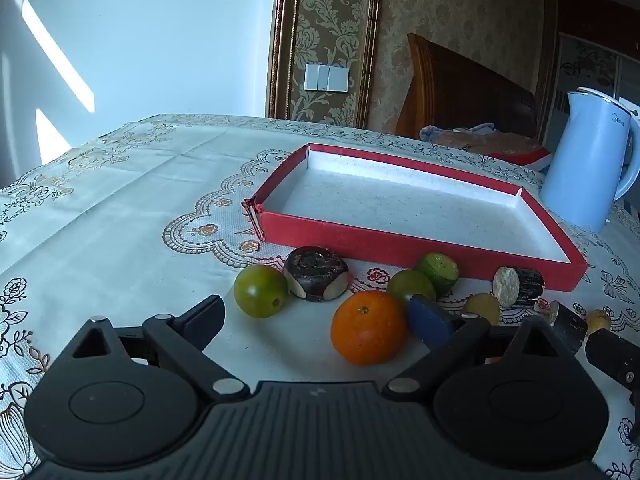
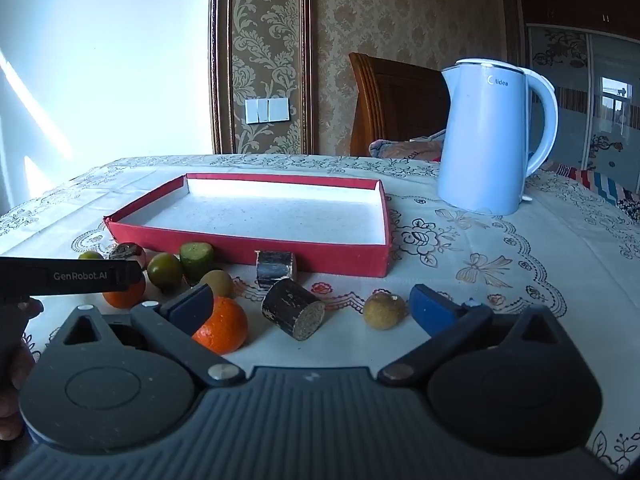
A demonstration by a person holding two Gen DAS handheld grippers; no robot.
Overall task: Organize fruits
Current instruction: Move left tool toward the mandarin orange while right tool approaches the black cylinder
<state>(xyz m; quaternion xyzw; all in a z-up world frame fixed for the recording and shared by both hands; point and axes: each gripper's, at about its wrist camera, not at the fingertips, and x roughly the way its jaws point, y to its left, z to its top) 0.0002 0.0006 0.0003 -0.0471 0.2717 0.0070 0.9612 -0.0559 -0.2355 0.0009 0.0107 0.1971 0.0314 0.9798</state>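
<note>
Nearest in the left wrist view, the left gripper point(image 1: 320, 312) hangs over the tablecloth point(image 1: 120, 208) with its jaws spread wide and nothing between the pads; an orange point(image 1: 369, 327) lies in the gap, touching neither pad, though the blue right-hand finger point(image 1: 430, 322) overlaps its edge and hides part of a green fruit point(image 1: 410, 285) behind. A second green fruit point(image 1: 261, 290) sits just left, beside a dark brown peeled piece point(image 1: 316, 273). Further right lie a cut green piece point(image 1: 438, 273), a dark cylinder with a pale cut face point(image 1: 518, 286) and a small yellowish fruit point(image 1: 482, 307), half hidden by the gripper's linkage. At the right edge more pieces are cut off and hard to name.

In the right wrist view, the right gripper point(image 2: 312, 308) is likewise fully spread and holds nothing. Between its fingers lie a dark cylinder point(image 2: 294, 309) and a round yellowish fruit point(image 2: 385, 310); another orange point(image 2: 224, 326) is partly covered by the blue left-hand finger point(image 2: 190, 307). The other gripper's black body crosses the left edge and masks several fruits there.

Beyond all the fruit, touching none that can be seen, sits the red tray point(image 1: 400, 246), its white floor bare. A pale blue kettle point(image 2: 486, 140) stands further back, right of the tray.
</note>
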